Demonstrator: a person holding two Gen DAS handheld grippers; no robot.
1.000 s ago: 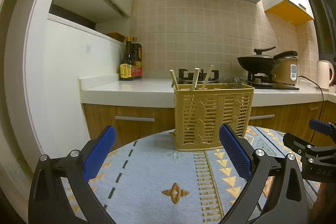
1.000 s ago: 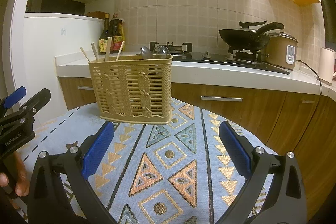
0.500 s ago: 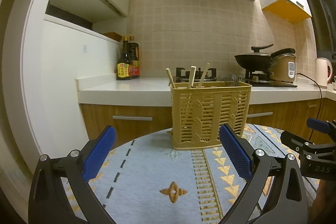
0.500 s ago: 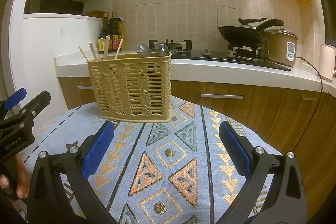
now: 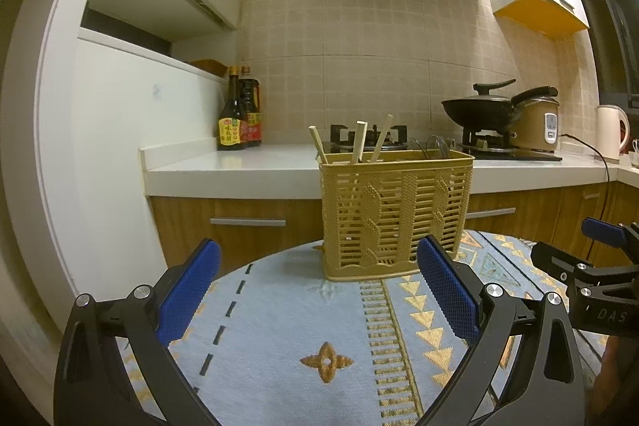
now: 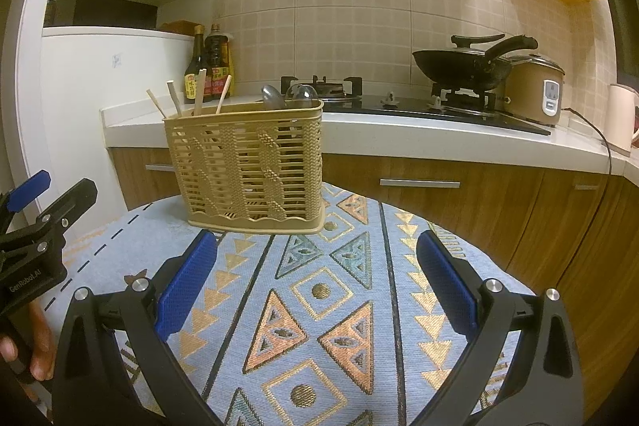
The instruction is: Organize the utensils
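Observation:
A tan slatted utensil basket (image 5: 393, 214) stands at the far edge of a round table with a blue patterned cloth (image 5: 279, 338); it also shows in the right wrist view (image 6: 247, 162). Wooden chopsticks (image 5: 359, 142) stick up from its left compartment, also seen in the right wrist view (image 6: 199, 90). Metal spoons (image 6: 287, 94) stand in its right compartment. My left gripper (image 5: 317, 290) is open and empty, in front of the basket. My right gripper (image 6: 317, 286) is open and empty, to the basket's right.
Behind the table runs a white counter (image 5: 239, 166) with sauce bottles (image 5: 239, 120), a gas hob, a black wok (image 6: 463, 62), a rice cooker (image 6: 535, 88) and a kettle (image 5: 611, 134). Wooden drawers sit below. A white cabinet wall (image 5: 112, 162) stands at left.
Both grippers have drawn back and risen slightly; the basket looks a little smaller and lower in both views. Both grippers stay open and empty.

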